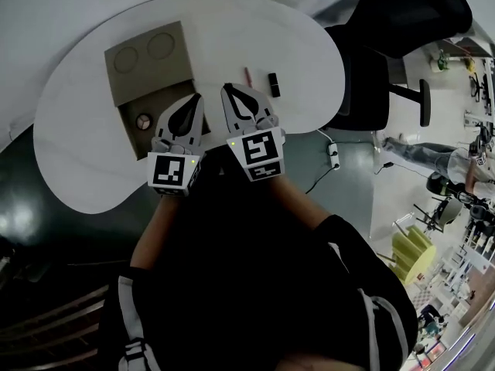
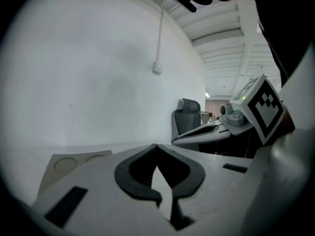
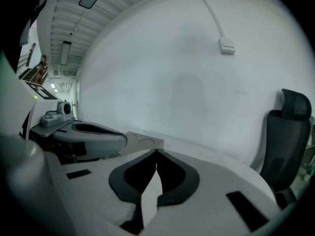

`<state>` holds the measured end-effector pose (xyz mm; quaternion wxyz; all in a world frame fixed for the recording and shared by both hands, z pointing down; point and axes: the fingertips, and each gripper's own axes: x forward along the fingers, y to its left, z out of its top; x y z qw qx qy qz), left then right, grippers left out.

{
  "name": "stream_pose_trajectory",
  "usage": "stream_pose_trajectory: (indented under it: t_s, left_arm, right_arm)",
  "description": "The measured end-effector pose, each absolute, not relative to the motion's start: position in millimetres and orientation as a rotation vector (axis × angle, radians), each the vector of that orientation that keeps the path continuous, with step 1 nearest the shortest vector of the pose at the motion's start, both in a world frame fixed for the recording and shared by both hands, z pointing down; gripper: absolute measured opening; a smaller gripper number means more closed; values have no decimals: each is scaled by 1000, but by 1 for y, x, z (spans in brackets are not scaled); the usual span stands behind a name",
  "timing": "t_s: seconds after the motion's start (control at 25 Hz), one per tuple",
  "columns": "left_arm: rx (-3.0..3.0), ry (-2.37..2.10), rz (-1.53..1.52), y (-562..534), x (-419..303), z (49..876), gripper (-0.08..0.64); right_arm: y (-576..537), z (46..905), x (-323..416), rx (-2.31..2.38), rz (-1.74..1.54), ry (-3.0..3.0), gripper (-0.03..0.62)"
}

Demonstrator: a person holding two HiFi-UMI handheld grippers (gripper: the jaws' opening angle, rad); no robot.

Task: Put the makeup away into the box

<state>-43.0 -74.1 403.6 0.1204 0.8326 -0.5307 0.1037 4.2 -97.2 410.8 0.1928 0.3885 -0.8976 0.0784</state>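
A brown cardboard box [image 1: 166, 99] lies open on the white table [image 1: 85, 153], its lid [image 1: 147, 56] with two round marks folded back. A small round item [image 1: 143, 121] rests inside the box. A thin reddish pencil-like stick [image 1: 248, 76] and a small black makeup item [image 1: 274, 84] lie on the table to the right of the box. My left gripper [image 1: 195, 97] hovers over the box's right edge, shut and empty. My right gripper [image 1: 229, 89] is beside it, just left of the stick, shut with nothing between its tips. The lid [image 2: 74, 163] also shows in the left gripper view.
A black office chair [image 1: 363, 83] stands at the table's right edge, with a power strip and cable [image 1: 333, 157] on the floor below it. A white wall [image 3: 187, 82] rises behind the table. The table's near rim curves just ahead of my arms.
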Motion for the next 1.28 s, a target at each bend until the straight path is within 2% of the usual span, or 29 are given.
stream_pose_trajectory:
  t_s: [0.4,0.88,1.16,1.28]
  left_arm:
    - [2462,-1447,345,-92,-1,417,3]
    - [2425,-1360,414,-111,15,449,3]
    - [2381,-1334,441,-114,18,469,3]
    - [2365,-1331,447,-116,16,476,3]
  right_arm:
    - [-114,427,51,1182,286,-2453,25]
    - [-129,479,72,1168,368,-2345,28]
    - [-128,517,75,1108,435,-2275,69]
    - [-126,531,75,1088,458,-2229,110]
